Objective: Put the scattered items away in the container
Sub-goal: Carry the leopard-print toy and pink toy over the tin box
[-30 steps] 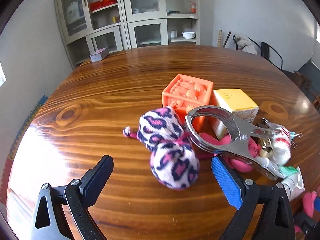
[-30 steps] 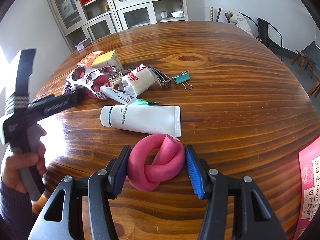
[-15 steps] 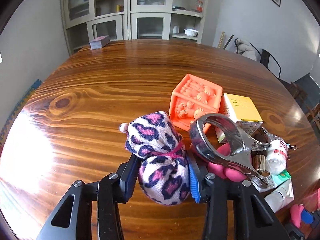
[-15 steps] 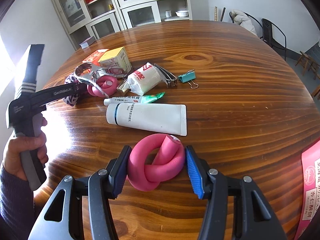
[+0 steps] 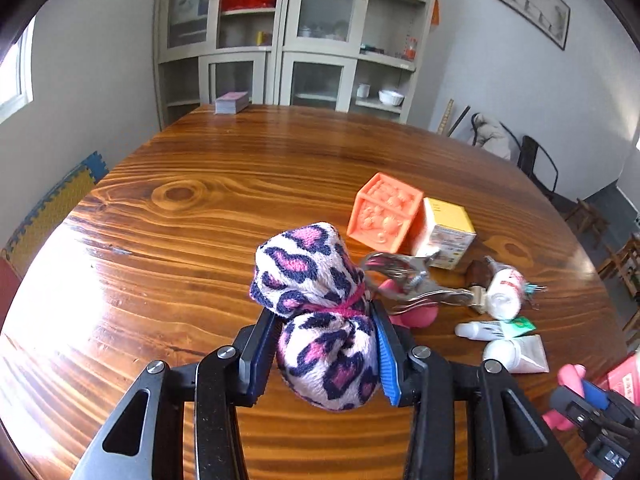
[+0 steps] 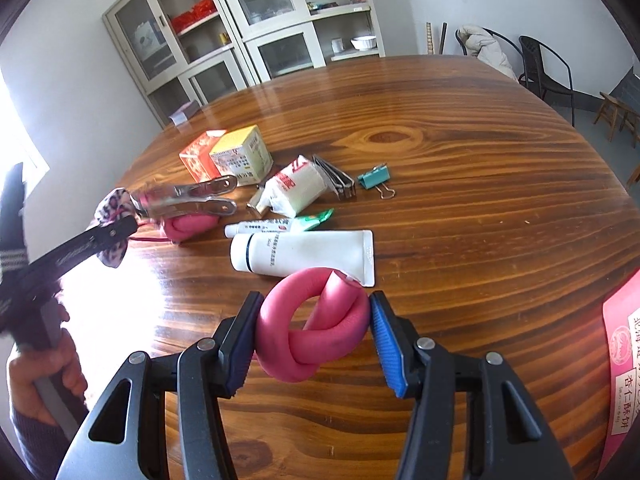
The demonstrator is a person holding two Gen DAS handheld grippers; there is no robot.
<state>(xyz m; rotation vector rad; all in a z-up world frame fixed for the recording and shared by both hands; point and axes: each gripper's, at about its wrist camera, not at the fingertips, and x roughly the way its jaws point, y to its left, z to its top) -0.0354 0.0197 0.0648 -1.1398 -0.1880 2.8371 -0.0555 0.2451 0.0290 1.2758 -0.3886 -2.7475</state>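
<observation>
My left gripper (image 5: 326,354) is shut on a pink and navy leopard-print pouch (image 5: 320,312) and holds it above the round wooden table (image 5: 200,216). The pouch also shows in the right wrist view (image 6: 114,224). My right gripper (image 6: 314,340) is shut on a knotted pink foam roller (image 6: 316,334), just above the table. Scattered items lie in a cluster: an orange cube (image 5: 384,212), a yellow box (image 5: 446,232), a metal clamp (image 5: 412,284), a second pink roller (image 6: 188,224), a large white tube (image 6: 304,252), a small tube (image 6: 276,224), a teal binder clip (image 6: 374,178).
A pink-red snack package (image 6: 624,368) sits at the right edge of the right wrist view. A deck of cards (image 5: 231,102) lies at the table's far edge. Cabinets (image 5: 280,40) stand behind; chairs (image 6: 544,68) stand to the right.
My left gripper closed on the leopard pouch and lifted it off the table. My right gripper kept its hold on the pink roller and rose slightly.
</observation>
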